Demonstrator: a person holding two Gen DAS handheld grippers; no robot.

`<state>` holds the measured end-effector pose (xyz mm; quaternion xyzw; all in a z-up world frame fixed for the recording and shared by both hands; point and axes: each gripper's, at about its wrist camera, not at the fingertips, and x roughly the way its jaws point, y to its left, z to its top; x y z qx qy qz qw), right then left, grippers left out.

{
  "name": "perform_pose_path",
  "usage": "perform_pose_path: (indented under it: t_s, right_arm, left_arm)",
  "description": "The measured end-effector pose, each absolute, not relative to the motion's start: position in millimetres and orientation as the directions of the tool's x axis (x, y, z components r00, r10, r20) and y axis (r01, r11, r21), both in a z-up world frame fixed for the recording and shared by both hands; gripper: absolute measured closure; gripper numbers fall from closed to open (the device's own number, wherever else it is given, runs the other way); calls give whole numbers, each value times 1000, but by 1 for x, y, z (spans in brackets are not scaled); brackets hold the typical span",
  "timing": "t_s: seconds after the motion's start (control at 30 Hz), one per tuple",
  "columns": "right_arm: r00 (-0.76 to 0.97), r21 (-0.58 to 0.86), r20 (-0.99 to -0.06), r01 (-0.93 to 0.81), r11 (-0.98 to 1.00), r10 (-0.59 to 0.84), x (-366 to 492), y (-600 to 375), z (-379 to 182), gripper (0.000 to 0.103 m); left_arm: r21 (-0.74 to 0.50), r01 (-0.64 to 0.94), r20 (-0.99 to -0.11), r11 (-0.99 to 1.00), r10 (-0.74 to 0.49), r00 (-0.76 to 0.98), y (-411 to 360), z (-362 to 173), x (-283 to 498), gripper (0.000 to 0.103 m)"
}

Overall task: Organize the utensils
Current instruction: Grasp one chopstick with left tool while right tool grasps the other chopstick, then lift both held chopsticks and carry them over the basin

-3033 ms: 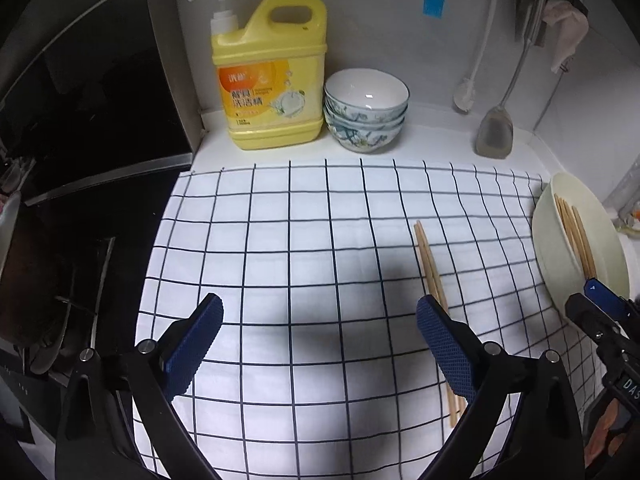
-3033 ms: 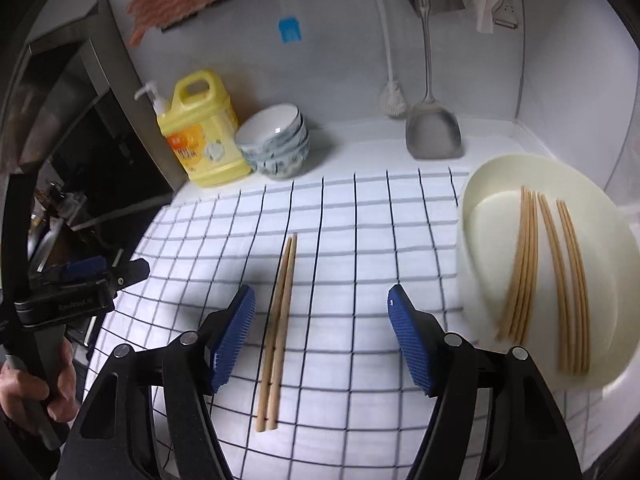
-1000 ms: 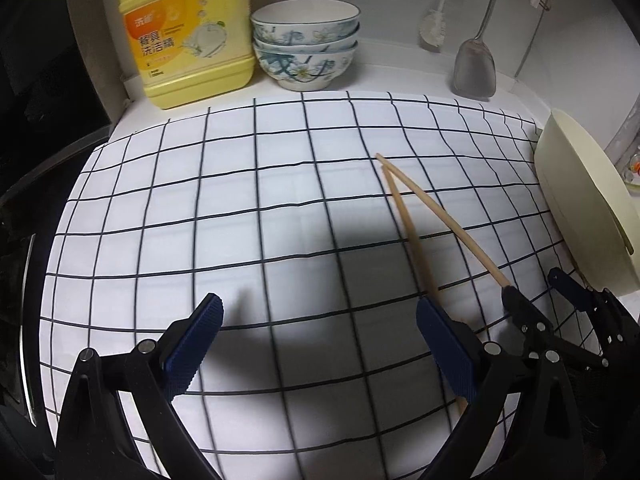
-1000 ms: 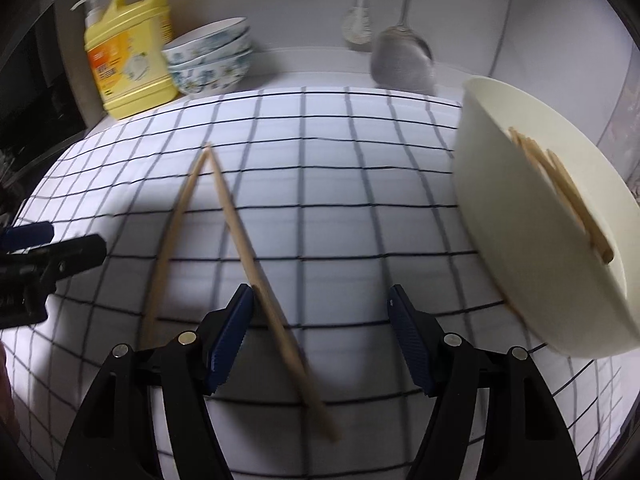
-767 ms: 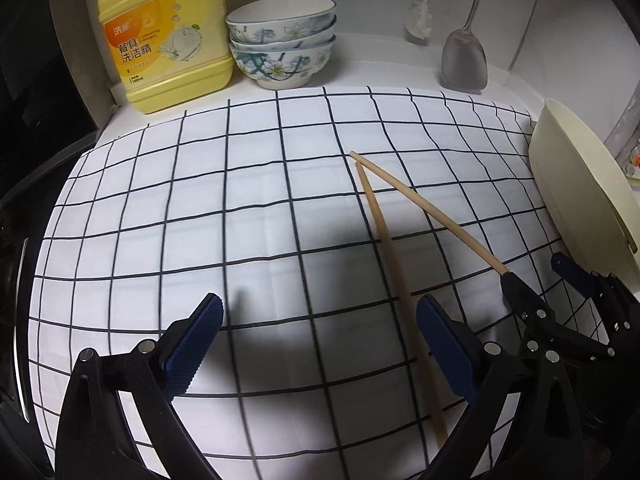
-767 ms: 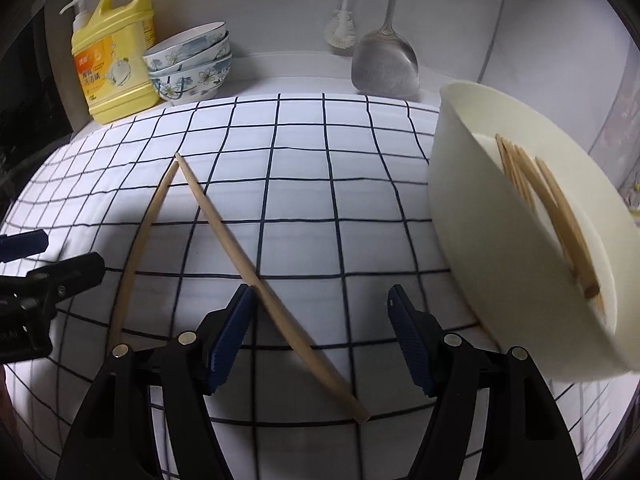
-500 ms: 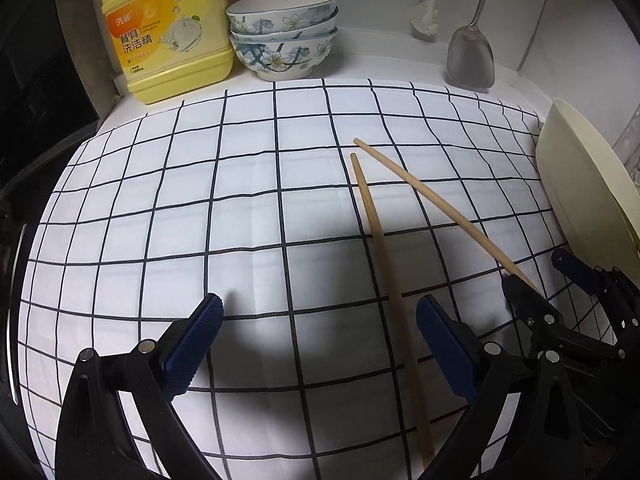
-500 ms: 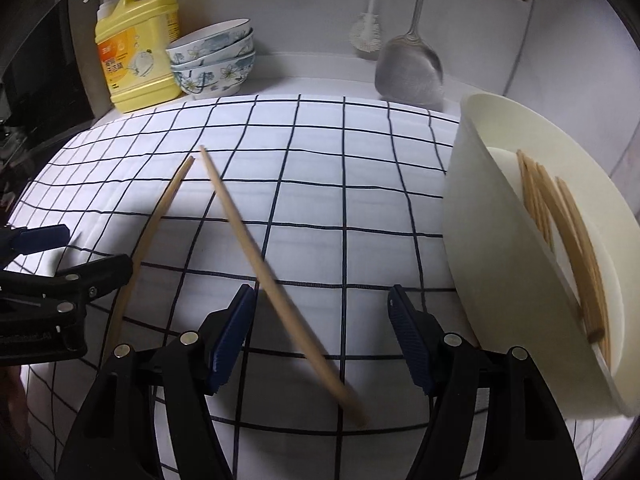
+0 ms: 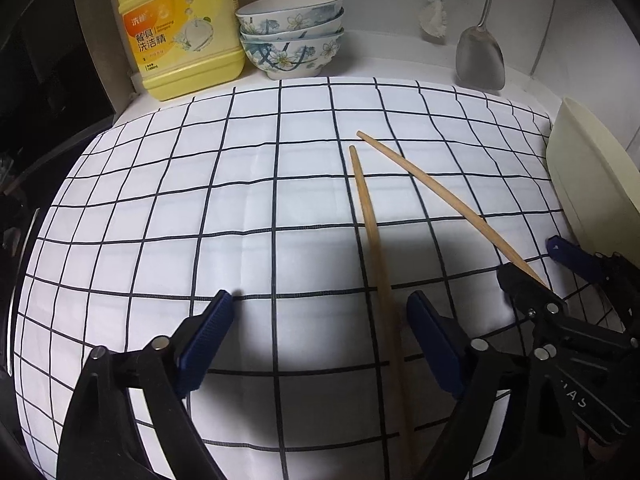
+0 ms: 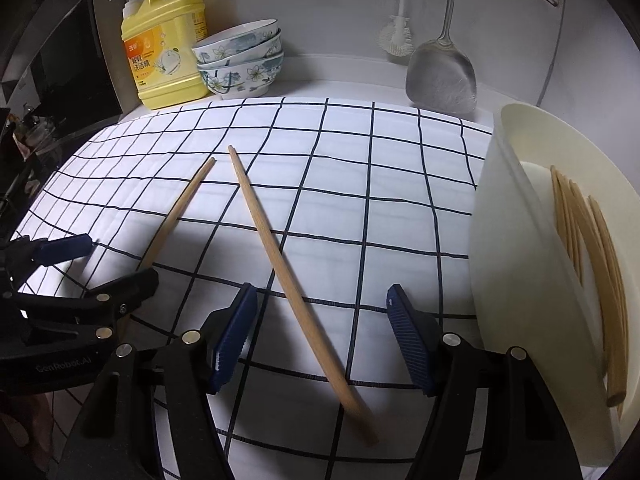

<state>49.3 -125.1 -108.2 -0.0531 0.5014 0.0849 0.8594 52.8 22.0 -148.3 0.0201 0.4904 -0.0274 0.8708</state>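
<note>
Two wooden chopsticks lie in a V on the checked cloth point(image 9: 160, 200). One chopstick point(image 9: 372, 232) runs between the fingers of my left gripper point(image 9: 320, 320), close to the right pad. Those jaws are closing, and the pads do not touch it. The other chopstick point(image 10: 280, 256) lies between the fingers of my right gripper point(image 10: 324, 320), whose jaws are also closing without pressing on it. The right gripper point(image 9: 548, 268) appears at the left wrist view's right edge. The left gripper point(image 10: 104, 264) shows at the right wrist view's left edge. A cream dish point(image 10: 520, 280) holds several chopsticks point(image 10: 580, 240).
At the back stand a yellow detergent bottle point(image 9: 180, 36) and stacked flowered bowls point(image 9: 292, 36). A metal spatula point(image 10: 440, 76) and a brush point(image 10: 396, 40) hang against the wall. The cream dish point(image 9: 588, 184) borders the cloth on the right. A dark stove area lies to the left.
The chopsticks, side by side three seconds ago, have spread into a V. Both grippers have come down close over them, and both sets of jaws stand narrower than half a second ago.
</note>
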Motion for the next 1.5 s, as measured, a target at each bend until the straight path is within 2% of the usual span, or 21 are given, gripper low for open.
perform_pose_path:
  t_s: [0.07,0.17,0.23,0.3,0.33,0.53,0.73,1.1,1.3,1.5]
  right_arm:
    - [481,-9,-870,-227,974,105,49,-121,-107,54]
    - [477,-9,-871,-248,969,114,49,-116,-107,66]
    - [481,-14,-870,-248,969,111,48,-114,-107,75]
    - [482,-22,-870,-253,967,106,48,-110,-107,89]
    - [482,-35,-871,-255,966,96,47,-107,-107,91]
    - [482,-35,-873,-220,975,77,43,-106,-106,95]
    - [466,26,-881,-121,992,80,32,-111,-100,97]
    - [520,78,-853,41,996,45,-12,-102,-44,97]
    - [559,83,-829,146,986,-13,-35,-128,0,97]
    - [583,67,-808,234,970,-85,-50,-185,35,97]
  left_arm:
    - [6,79,-853,997,-36,520,18,-146,51,32]
    - [2,98,-851,995,-50,522,12,-142,49,53]
    - [-3,114,-852,993,-62,520,10,-140,49,75]
    - [-8,126,-854,992,-72,515,8,-139,48,91]
    - [-9,131,-855,991,-76,513,8,-139,48,95]
    - [-32,163,-858,986,-111,502,13,-139,43,96]
    - [-80,212,-871,974,-172,461,23,-134,38,96]
    - [-77,375,-849,924,-258,462,42,-86,22,96]
    - [-117,481,-818,869,-359,450,13,-48,14,96]
    - [-172,549,-786,818,-450,424,-47,-20,17,96]
